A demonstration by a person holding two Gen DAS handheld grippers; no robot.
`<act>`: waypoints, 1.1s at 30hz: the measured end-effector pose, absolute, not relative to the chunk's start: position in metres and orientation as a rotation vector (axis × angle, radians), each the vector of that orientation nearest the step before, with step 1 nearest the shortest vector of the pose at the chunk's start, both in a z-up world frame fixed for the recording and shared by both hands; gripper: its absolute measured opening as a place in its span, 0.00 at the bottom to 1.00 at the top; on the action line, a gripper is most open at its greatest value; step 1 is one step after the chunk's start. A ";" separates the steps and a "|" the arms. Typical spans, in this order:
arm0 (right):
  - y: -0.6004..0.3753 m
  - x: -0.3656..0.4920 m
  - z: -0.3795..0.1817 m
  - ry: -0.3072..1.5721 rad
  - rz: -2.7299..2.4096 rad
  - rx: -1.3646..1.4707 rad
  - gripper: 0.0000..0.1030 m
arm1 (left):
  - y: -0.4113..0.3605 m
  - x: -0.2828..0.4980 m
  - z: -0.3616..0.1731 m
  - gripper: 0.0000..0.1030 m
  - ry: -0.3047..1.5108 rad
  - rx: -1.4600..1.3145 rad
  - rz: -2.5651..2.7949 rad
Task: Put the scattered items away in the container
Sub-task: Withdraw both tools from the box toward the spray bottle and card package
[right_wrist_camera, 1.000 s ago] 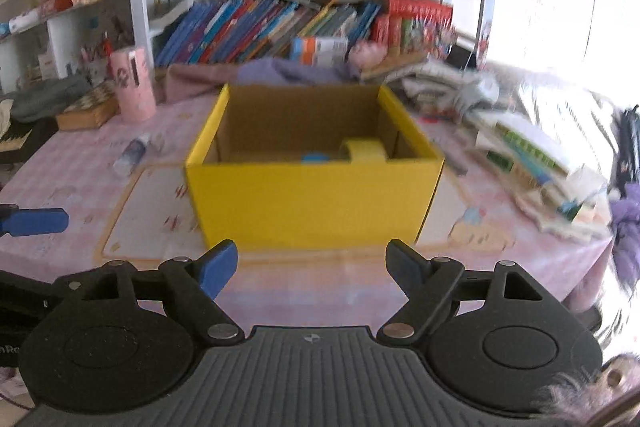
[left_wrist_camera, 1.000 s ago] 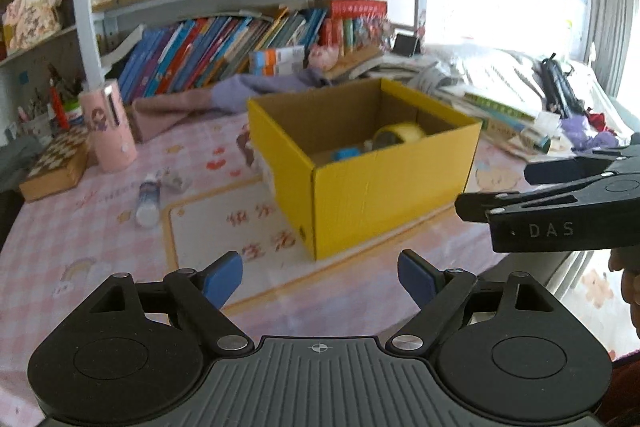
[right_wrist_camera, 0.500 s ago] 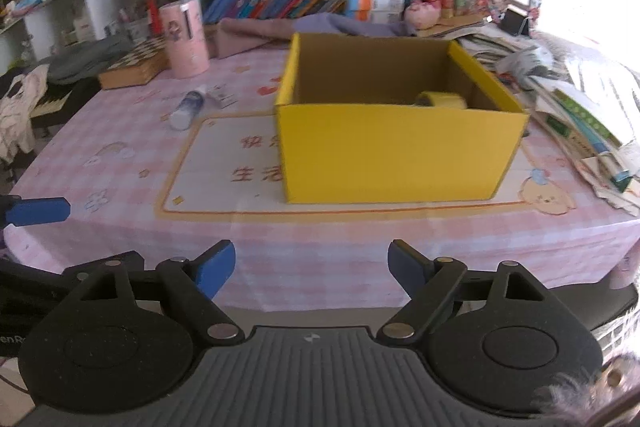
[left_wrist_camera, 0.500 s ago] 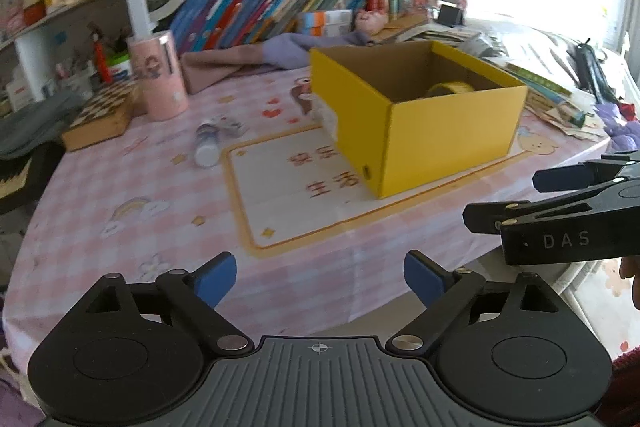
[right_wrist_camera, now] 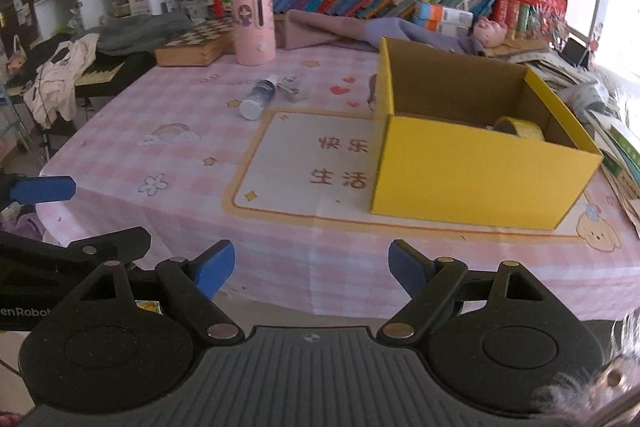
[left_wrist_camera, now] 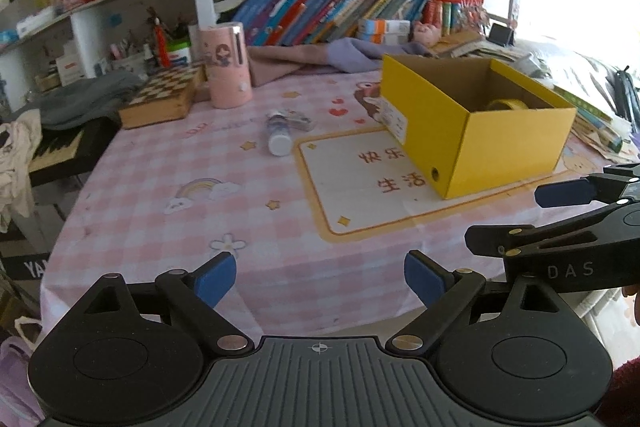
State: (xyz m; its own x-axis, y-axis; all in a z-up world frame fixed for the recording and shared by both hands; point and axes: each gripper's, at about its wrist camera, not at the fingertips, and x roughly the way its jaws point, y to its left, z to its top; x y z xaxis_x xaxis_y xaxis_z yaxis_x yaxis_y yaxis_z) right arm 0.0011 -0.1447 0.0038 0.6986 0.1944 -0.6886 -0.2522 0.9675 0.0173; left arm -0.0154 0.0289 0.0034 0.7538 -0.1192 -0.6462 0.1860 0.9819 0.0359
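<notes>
Both grippers, left (left_wrist_camera: 320, 277) and right (right_wrist_camera: 311, 267), gape wide and empty, near the box (right_wrist_camera: 472, 163), with a bottle (right_wrist_camera: 258, 97) lying beyond it.

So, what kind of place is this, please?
Most likely a child's study or bedroom at home. A shelf of colourful books lines the wall, a cartoon-printed pink checked tablecloth covers the table, and a folded chessboard lies at the back.

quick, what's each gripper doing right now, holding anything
Left gripper: open, nothing between its fingers.
Right gripper: open, nothing between its fingers.
</notes>
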 end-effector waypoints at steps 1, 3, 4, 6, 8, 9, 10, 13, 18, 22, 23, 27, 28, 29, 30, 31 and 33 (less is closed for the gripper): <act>-0.142 0.002 0.005 0.752 0.253 -0.084 0.81 | 0.031 -0.016 0.004 0.91 0.692 0.098 -0.162; -0.137 0.002 0.008 0.737 0.261 -0.092 0.81 | 0.036 -0.016 0.005 0.91 0.681 0.088 -0.152; -0.135 0.003 0.008 0.732 0.267 -0.096 0.81 | 0.039 -0.016 0.006 0.91 0.678 0.082 -0.146; -0.131 0.005 0.009 0.726 0.276 -0.104 0.81 | 0.043 -0.016 0.005 0.91 0.675 0.071 -0.134; -0.127 0.007 0.009 0.721 0.291 -0.113 0.81 | 0.048 -0.016 0.006 0.91 0.670 0.061 -0.121; -0.124 0.008 0.009 0.720 0.297 -0.117 0.80 | 0.051 -0.015 0.006 0.91 0.666 0.055 -0.113; -0.123 0.010 0.009 0.717 0.304 -0.120 0.80 | 0.052 -0.015 0.006 0.91 0.664 0.051 -0.108; -0.117 0.016 0.010 0.708 0.319 -0.134 0.79 | 0.057 -0.011 0.005 0.91 0.661 0.042 -0.094; -0.112 0.031 0.008 0.697 0.333 -0.144 0.77 | 0.059 0.003 0.002 0.91 0.660 0.035 -0.083; -0.108 0.049 0.007 0.691 0.340 -0.155 0.73 | 0.060 0.019 0.000 0.91 0.661 0.034 -0.079; -0.108 0.054 0.007 0.687 0.340 -0.160 0.73 | 0.060 0.024 0.000 0.91 0.661 0.031 -0.078; -0.106 0.074 0.006 0.679 0.340 -0.170 0.70 | 0.060 0.043 -0.002 0.91 0.664 0.022 -0.077; -0.106 0.079 0.006 0.681 0.342 -0.170 0.70 | 0.060 0.049 -0.003 0.91 0.665 0.021 -0.077; -0.106 0.086 0.006 0.681 0.343 -0.170 0.70 | 0.060 0.054 -0.003 0.91 0.665 0.020 -0.076; -0.106 0.091 0.006 0.681 0.344 -0.170 0.70 | 0.060 0.059 -0.003 0.91 0.665 0.018 -0.074; -0.106 0.096 0.006 0.679 0.345 -0.170 0.69 | 0.060 0.065 -0.003 0.91 0.664 0.017 -0.071; -0.105 0.108 0.007 0.673 0.349 -0.169 0.69 | 0.061 0.075 -0.004 0.91 0.662 0.013 -0.064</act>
